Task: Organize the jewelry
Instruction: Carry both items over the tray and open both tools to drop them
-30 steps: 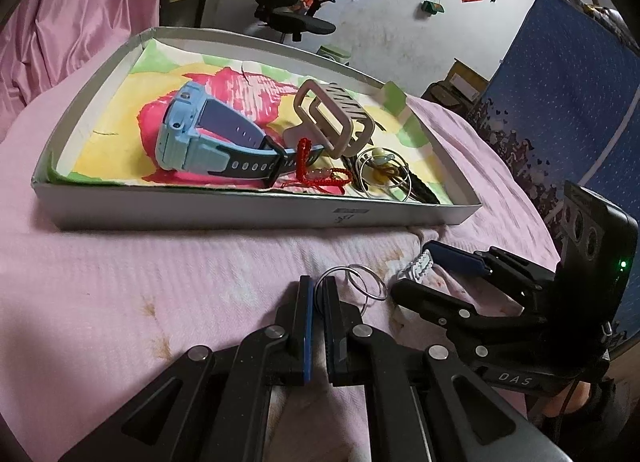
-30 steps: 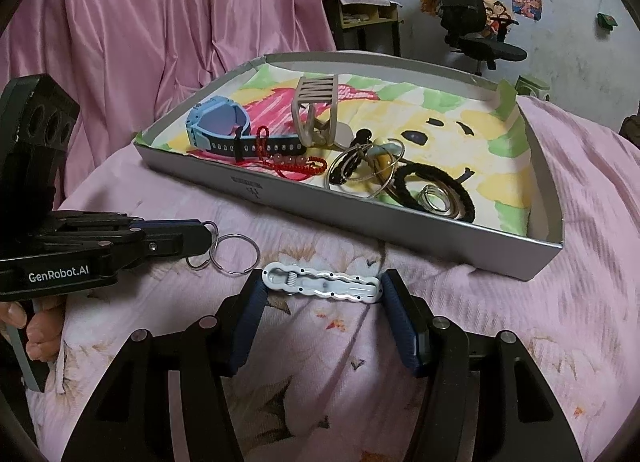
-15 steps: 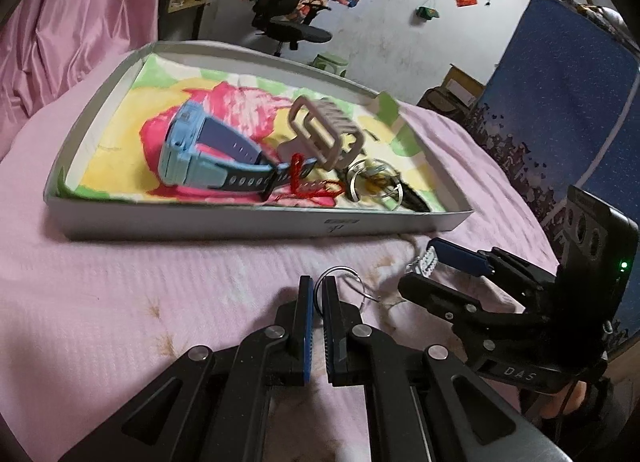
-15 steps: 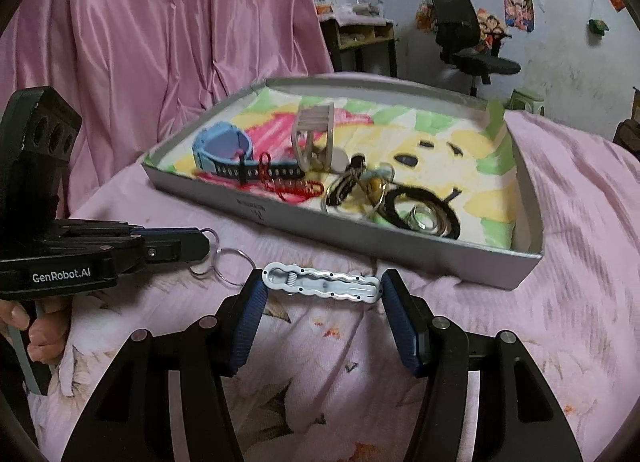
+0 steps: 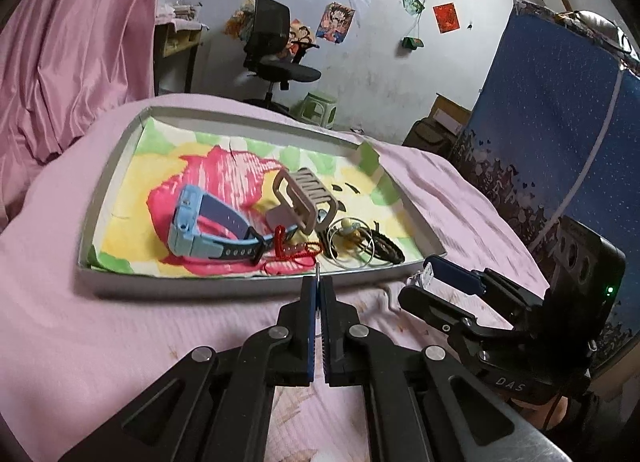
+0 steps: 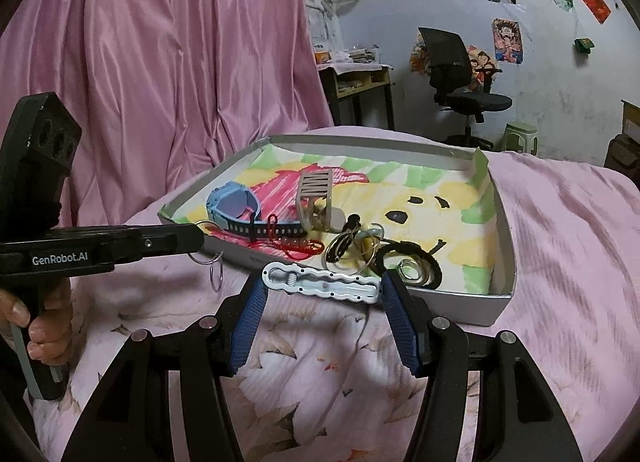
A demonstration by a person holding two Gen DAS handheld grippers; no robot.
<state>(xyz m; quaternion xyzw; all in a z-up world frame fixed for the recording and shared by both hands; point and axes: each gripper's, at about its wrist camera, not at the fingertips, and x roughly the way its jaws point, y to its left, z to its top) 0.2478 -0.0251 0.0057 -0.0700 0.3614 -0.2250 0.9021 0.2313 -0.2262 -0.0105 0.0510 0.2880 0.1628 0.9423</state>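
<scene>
Tray point(image 6: 505, 262) ahead: watch, clips, rings stowed. Outstanding: linked rings point(image 6: 212, 266) pinched in left hand-held gripper point(image 5: 319, 282); white clip point(image 6: 320, 285) spanned by right hand-held gripper point(image 6: 322, 302).

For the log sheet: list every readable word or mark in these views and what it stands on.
"GenRobot.AI": side of the left claw, right wrist view.
"DAS": body of the right claw, left wrist view.
Print on the tray front wall: too blurred.
Wall posters and papers: too small to read.

Both grippers are matte black with blue ribbed finger pads point(image 6: 402, 326) and silver screws at the joints. The left gripper point(image 6: 196, 238) is marked "GenRobot.AI"; the right gripper point(image 5: 420, 282) is marked "DAS" and shows a green light.
</scene>
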